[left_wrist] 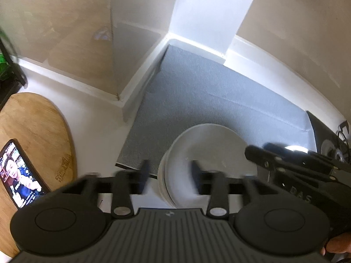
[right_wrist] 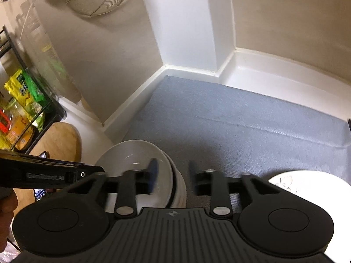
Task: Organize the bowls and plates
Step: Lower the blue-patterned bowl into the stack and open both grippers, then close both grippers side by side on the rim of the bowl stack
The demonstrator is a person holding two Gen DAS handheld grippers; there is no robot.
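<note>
Where grey woven mat meets glossy white bowls, left gripper and right gripper, both spread.

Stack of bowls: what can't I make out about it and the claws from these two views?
- Stack of bowls: its count; both views, near side hidden behind the claw bodies.
- Right claw: whether its blurred left finger touches the rim.
- White plate: right wrist view, cut off by the claw body.
- Left claw: contact blurred.

A lit phone lies on a wooden board. Beside it spreads a grey mat; snack packets fill a black rack
</note>
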